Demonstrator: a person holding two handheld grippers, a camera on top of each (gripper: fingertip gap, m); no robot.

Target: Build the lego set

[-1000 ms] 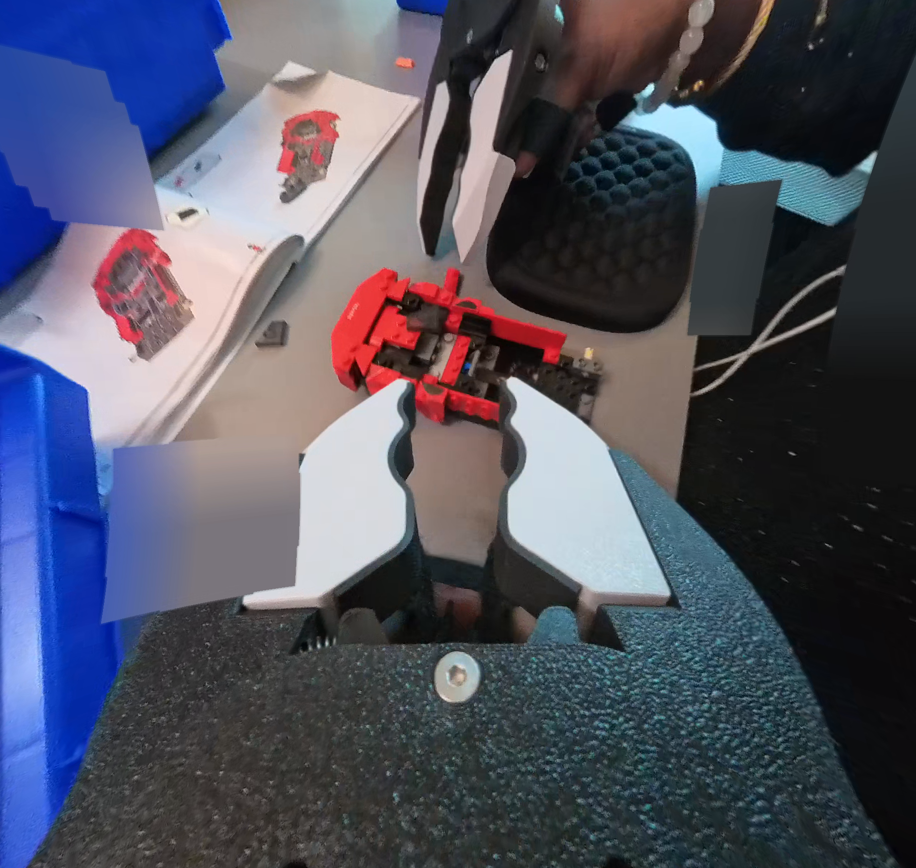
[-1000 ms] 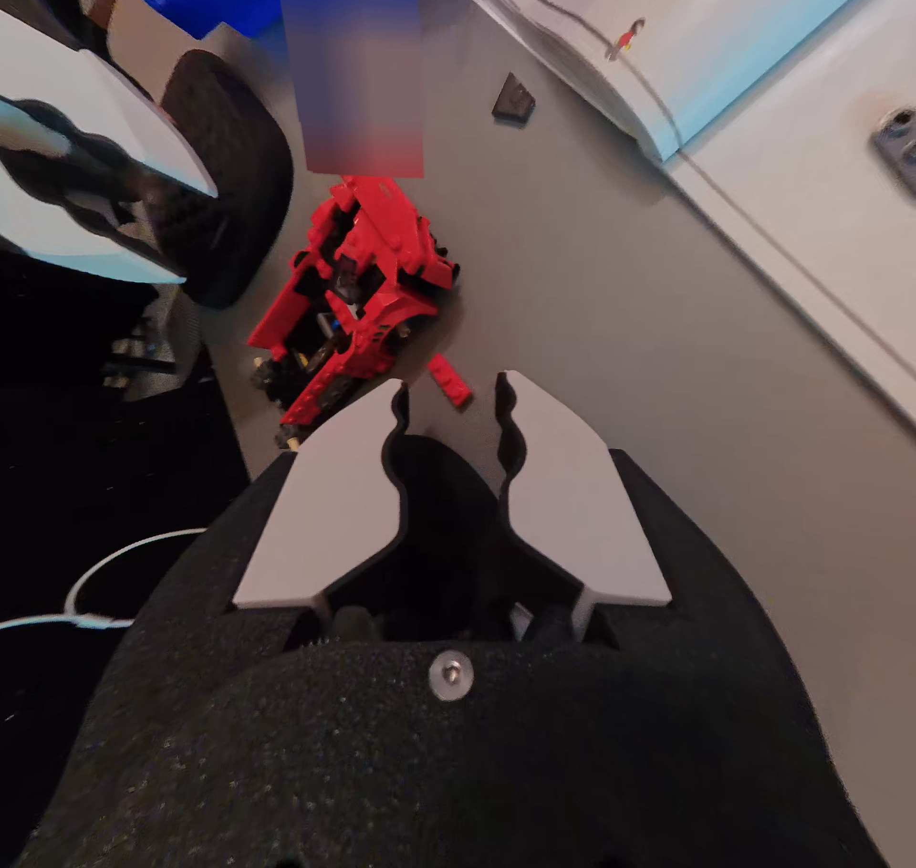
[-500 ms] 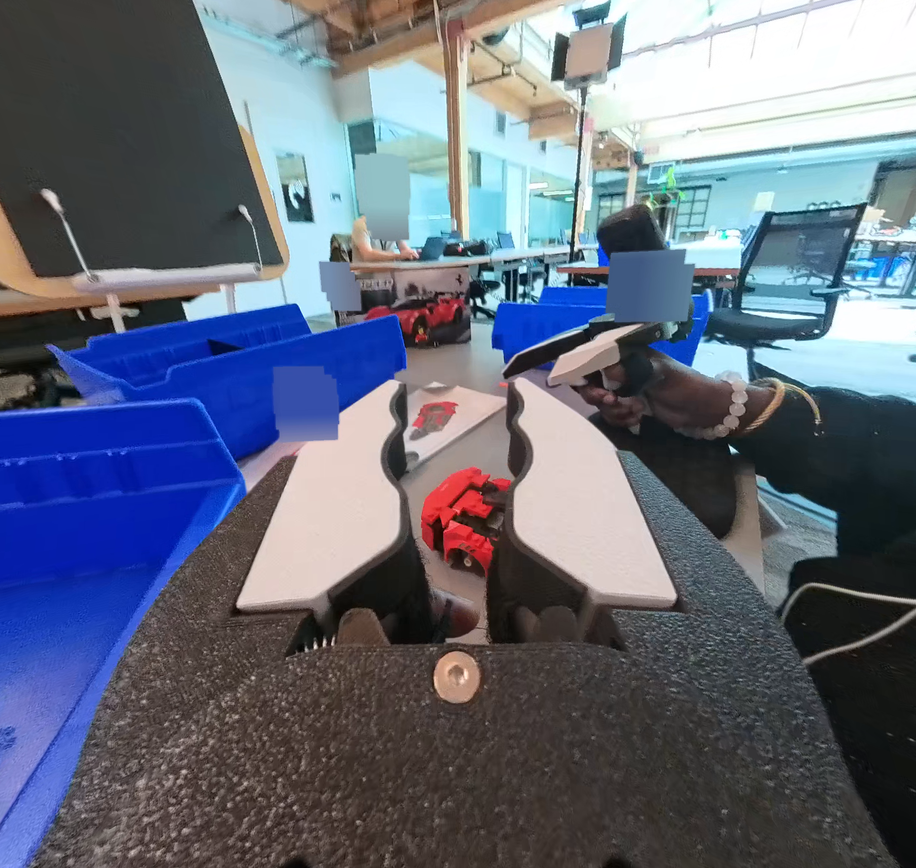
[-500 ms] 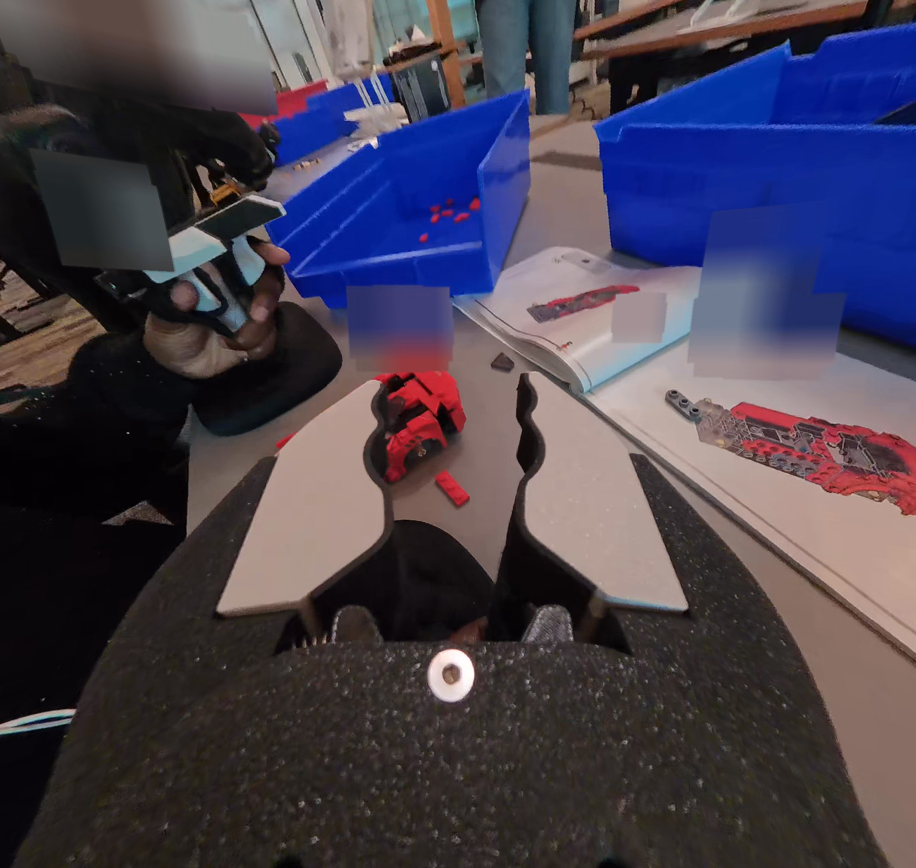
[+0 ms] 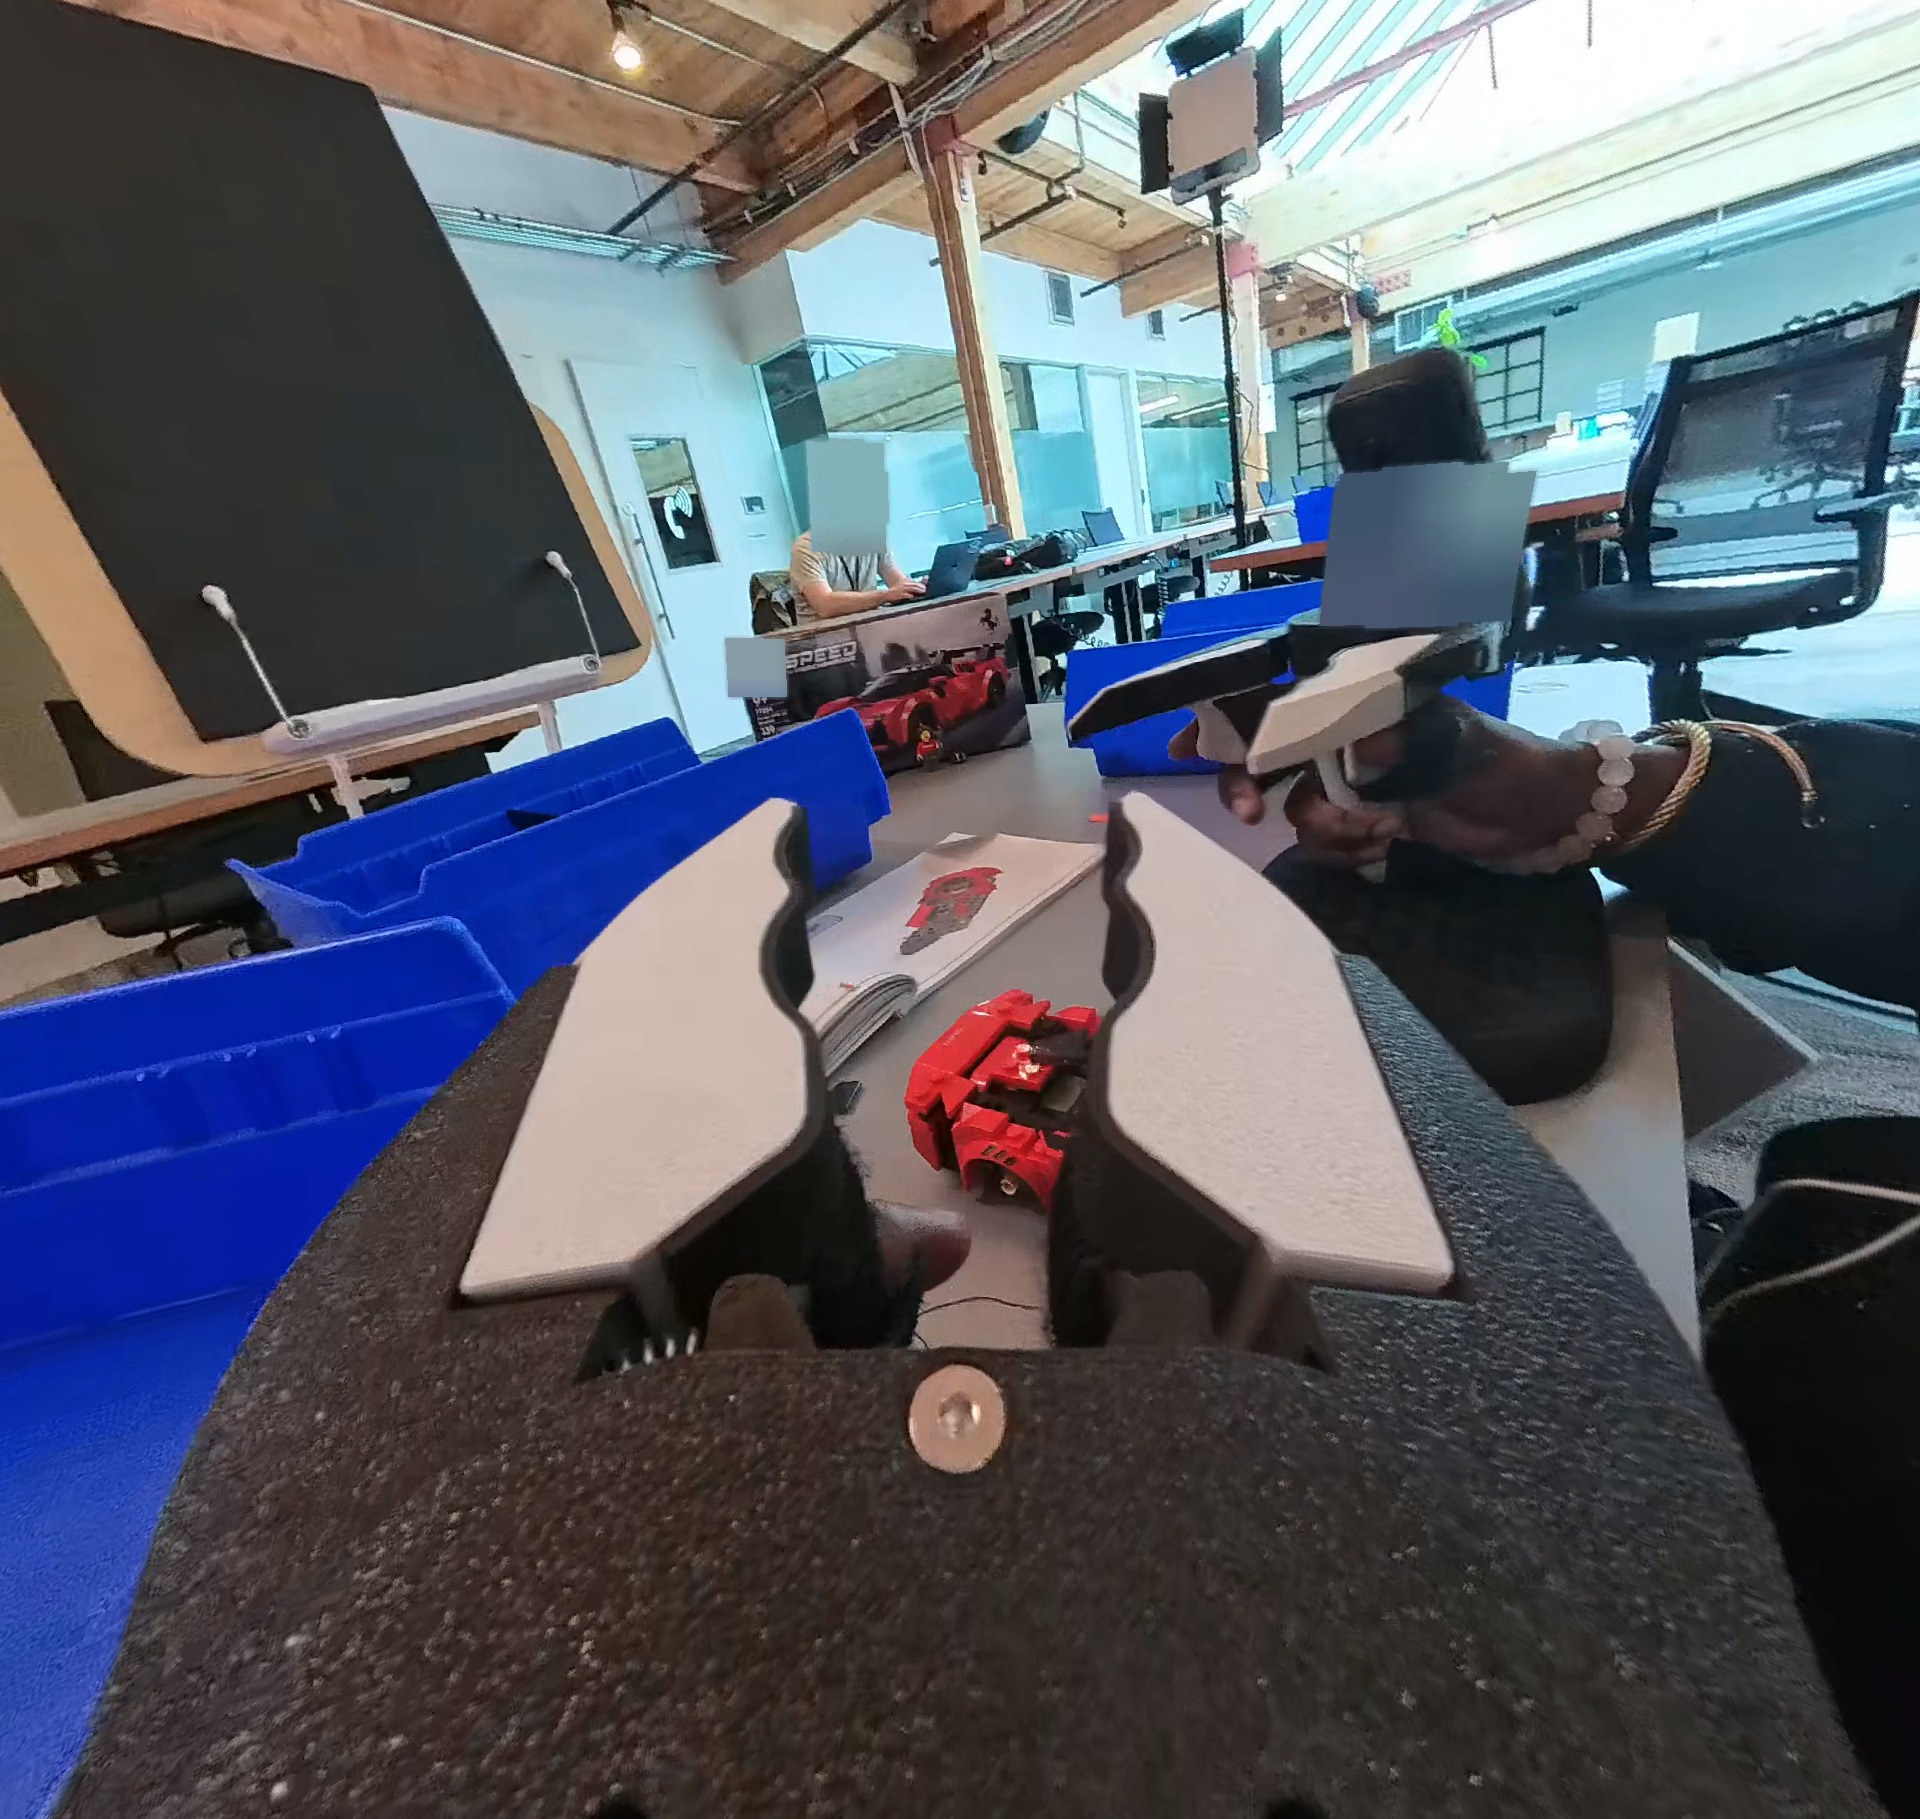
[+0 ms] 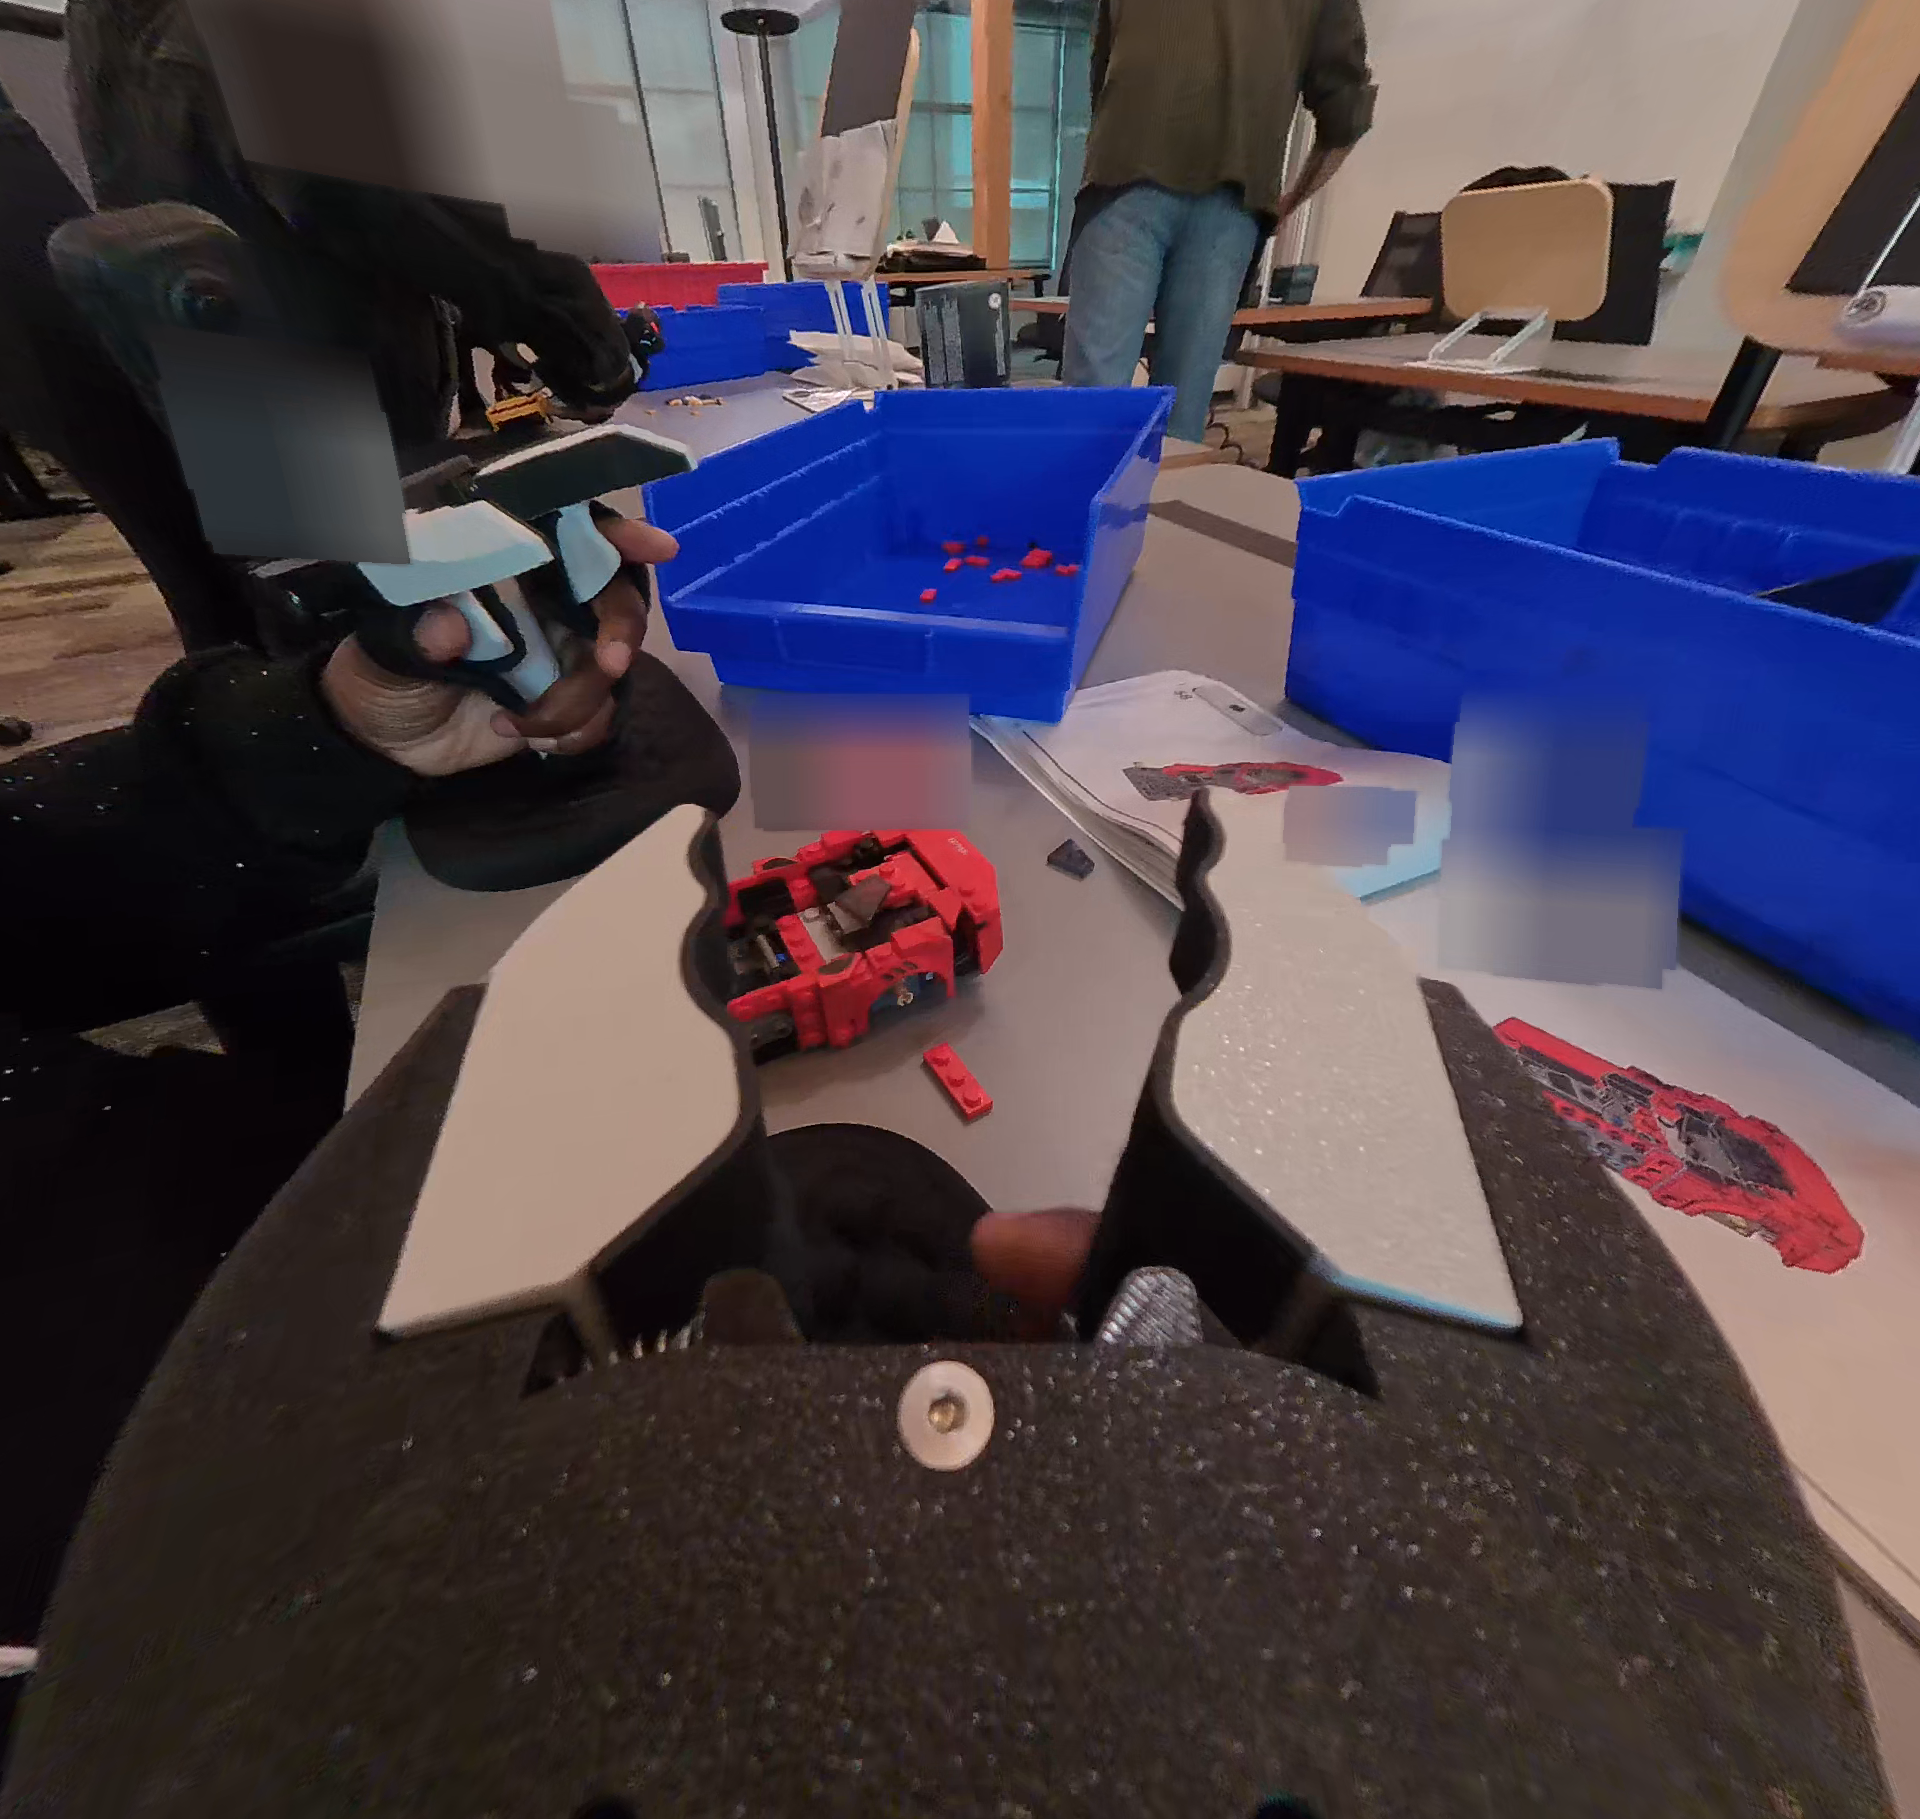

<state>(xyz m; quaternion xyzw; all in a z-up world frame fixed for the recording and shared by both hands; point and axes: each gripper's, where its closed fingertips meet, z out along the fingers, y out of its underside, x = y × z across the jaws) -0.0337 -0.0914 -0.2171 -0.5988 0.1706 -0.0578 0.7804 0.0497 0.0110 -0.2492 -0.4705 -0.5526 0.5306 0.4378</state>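
Observation:
The partly built red and black lego car (image 5: 997, 1083) lies on the grey table (image 5: 1600, 1156); in the right wrist view it (image 6: 862, 938) lies just beyond the fingers. A loose red plate (image 6: 958, 1078) lies beside it, and a small dark piece (image 6: 1070, 857) lies near the booklet. My left gripper (image 5: 951, 834) is open and empty, raised above the car. My right gripper (image 6: 951, 834) is open and empty, also held clear of the car. Each gripper shows in the other's view, the right (image 5: 1247, 709) and the left (image 6: 540, 491).
An open instruction booklet (image 5: 956, 907) lies behind the car, its near page (image 6: 1683, 1156) to the right. A blue bin (image 6: 904, 564) holds several red pieces; more blue bins (image 5: 571, 855) (image 6: 1610, 626) ring the table. A black wrist pad (image 5: 1455, 980) and the set's box (image 5: 904, 689) stand nearby. From my right tips it is roughly 10 cm to the loose red plate (image 6: 958, 1078); from my left, 15 cm.
Both grippers rose and tilted from looking down at the car to a level view across the table. The right gripper's jaws opened wider. The car has not moved.

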